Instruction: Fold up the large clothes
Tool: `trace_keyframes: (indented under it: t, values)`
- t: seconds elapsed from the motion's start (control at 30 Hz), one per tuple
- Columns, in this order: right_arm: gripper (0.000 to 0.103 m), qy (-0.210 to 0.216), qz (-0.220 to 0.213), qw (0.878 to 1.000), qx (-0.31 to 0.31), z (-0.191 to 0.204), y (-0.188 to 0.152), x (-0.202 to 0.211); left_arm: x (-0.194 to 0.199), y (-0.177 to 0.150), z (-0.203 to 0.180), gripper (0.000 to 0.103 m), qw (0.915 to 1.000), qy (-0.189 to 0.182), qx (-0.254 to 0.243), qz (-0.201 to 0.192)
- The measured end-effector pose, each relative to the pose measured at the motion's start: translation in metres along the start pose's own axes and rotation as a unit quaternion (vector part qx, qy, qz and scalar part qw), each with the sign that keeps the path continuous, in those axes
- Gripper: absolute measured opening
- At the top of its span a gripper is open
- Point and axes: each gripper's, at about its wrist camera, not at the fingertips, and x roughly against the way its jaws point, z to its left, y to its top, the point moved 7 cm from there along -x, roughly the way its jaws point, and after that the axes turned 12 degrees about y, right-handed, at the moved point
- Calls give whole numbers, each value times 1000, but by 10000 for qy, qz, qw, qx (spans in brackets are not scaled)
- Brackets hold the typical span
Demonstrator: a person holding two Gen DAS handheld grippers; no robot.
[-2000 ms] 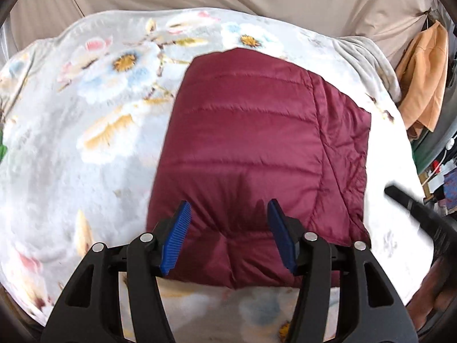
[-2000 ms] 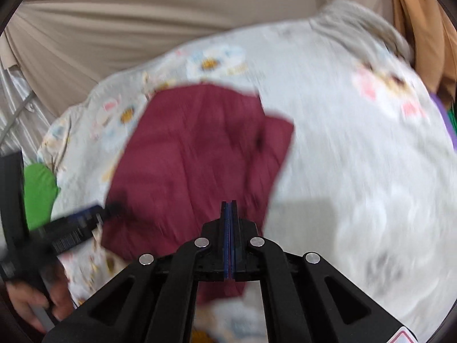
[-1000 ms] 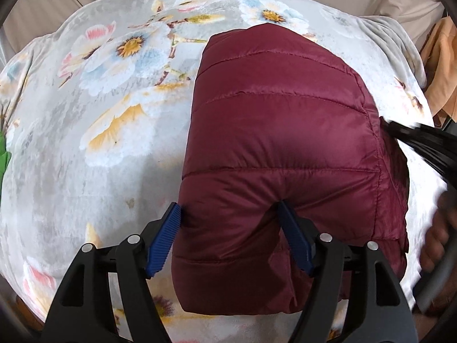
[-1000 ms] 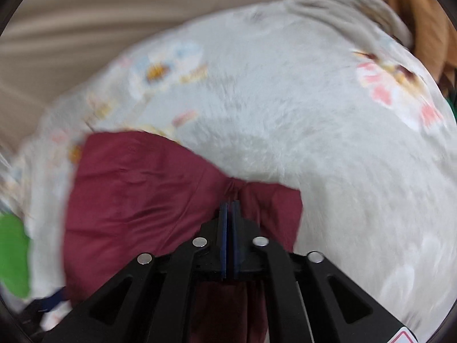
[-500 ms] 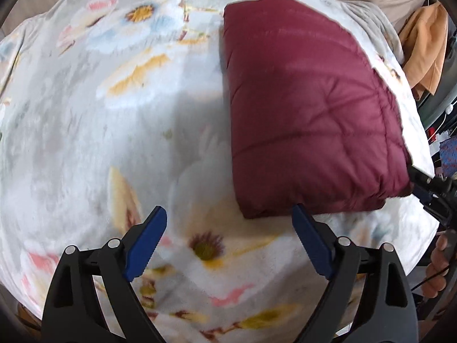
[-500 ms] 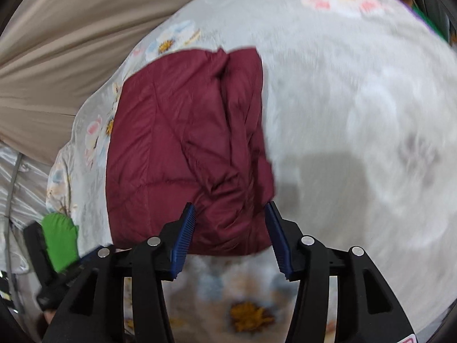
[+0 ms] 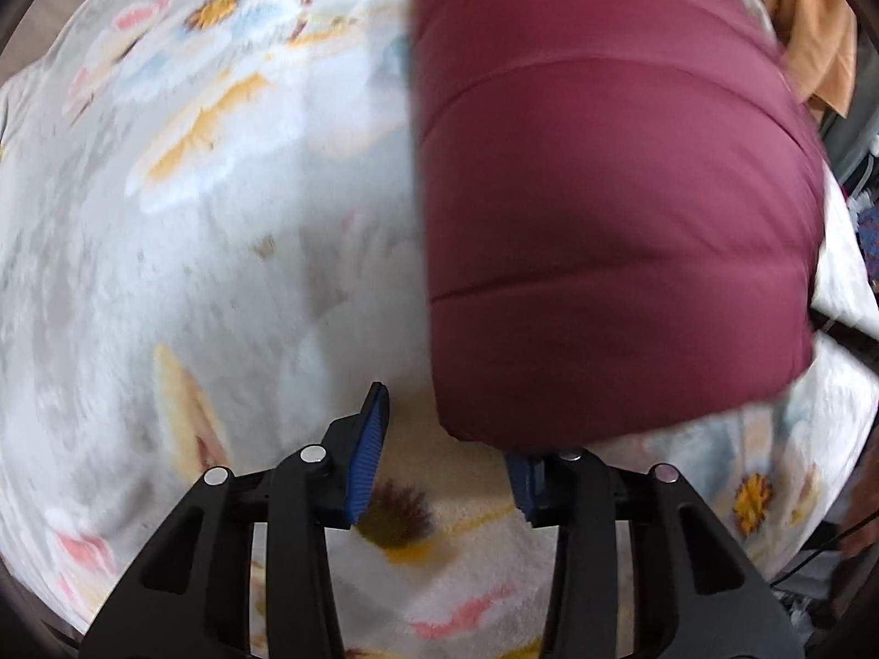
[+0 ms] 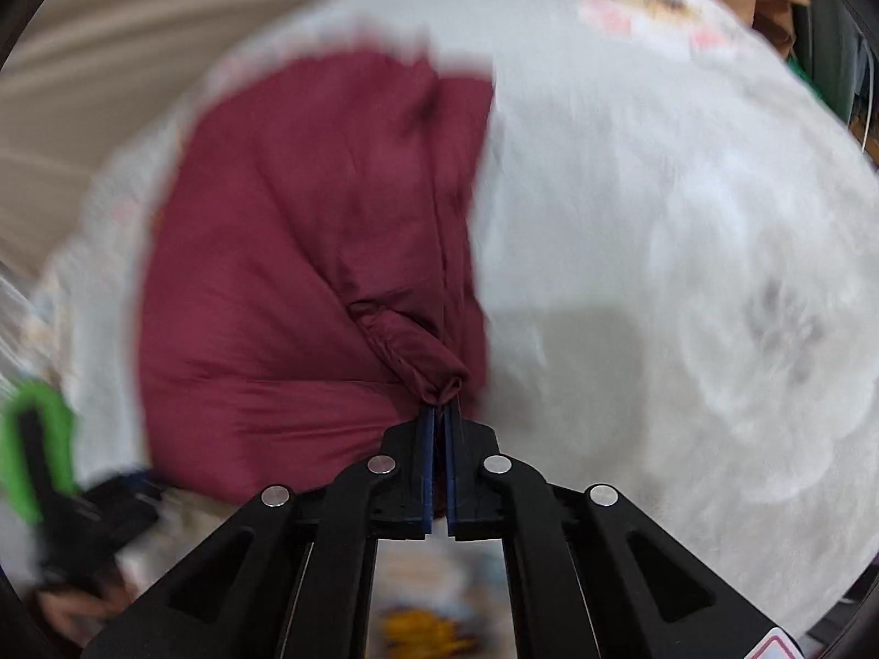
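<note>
One maroon puffer jacket (image 8: 307, 252), folded, lying on floral blanket (image 7: 220, 219). Right claw (image 8: 438, 423) clenched on jacket's near-right corner fold; left claw (image 7: 448, 439) closing at near-left corner, nothing yet pinched. Risking slippery corner escaping, fold springing open.

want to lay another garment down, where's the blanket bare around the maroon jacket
Bare floral blanket lies on the puffer jacket's side away from the orange cloth; more opens beyond its pinched edge in the right wrist view. The near hem is crowded by the left gripper and right gripper.
</note>
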Motion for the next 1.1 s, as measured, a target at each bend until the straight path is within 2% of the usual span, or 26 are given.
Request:
trace_keyframes:
  t: [0.07, 0.2, 0.27, 0.3, 0.37, 0.4, 0.47, 0.53, 0.63, 0.7, 0.83, 0.87, 0.97, 1.1]
  values:
    - [0, -150, 48, 9998, 84, -8, -8, -20, -2, 1, -2, 38, 9999, 97, 15, -30]
    - [1, -495, 5, 9969, 603, 3, -5, -22, -1, 2, -2, 38, 9998, 201, 90, 25]
    - [2, -445, 82, 9971, 607, 6, -3, -17, 14, 2, -1, 38, 9999, 130, 64, 3]
    - [3, -362, 64, 9981, 496, 6, -2, -11, 30, 2, 3, 38, 9999, -27, 100, -54]
    - [17, -99, -115, 9997, 187, 4, 2, 11, 57, 3, 12, 40, 9992, -259, 226, -216]
    - [20, 11, -232, 9997, 73, 3, 4, 23, 67, 5, 17, 43, 9986, -332, 288, -277]
    - [39, 242, -527, 9982, -167, 2, 10, 48, 94, 16, 28, 74, 9943, -611, 640, -600]
    - [53, 486, -713, 9955, -386, 2, 19, 61, 107, 35, 35, 80, 9874, -854, 1082, -779]
    - [66, 753, -784, 9911, -762, 2, 30, 59, 94, 60, 24, 84, 9835, -1090, 1328, -569]
    - [69, 889, -685, 9891, -956, 3, 37, 48, 82, 69, 11, 84, 9830, -1157, 1361, -429]
    - [71, 1066, -343, 9869, -1157, 6, 38, 17, 53, 73, -16, 85, 9890, -949, 1112, -202]
    - [73, 1100, -293, 9864, -1189, 7, 33, 11, 45, 73, -19, 90, 9901, -887, 1077, -150]
    - [81, 1148, -242, 9838, -1354, 4, 31, -5, 37, 72, -22, 98, 9909, -697, 1136, -201]
    - [85, 1274, -167, 9797, -1539, 0, 27, -14, 26, 74, -21, 98, 9908, -653, 1176, -134]
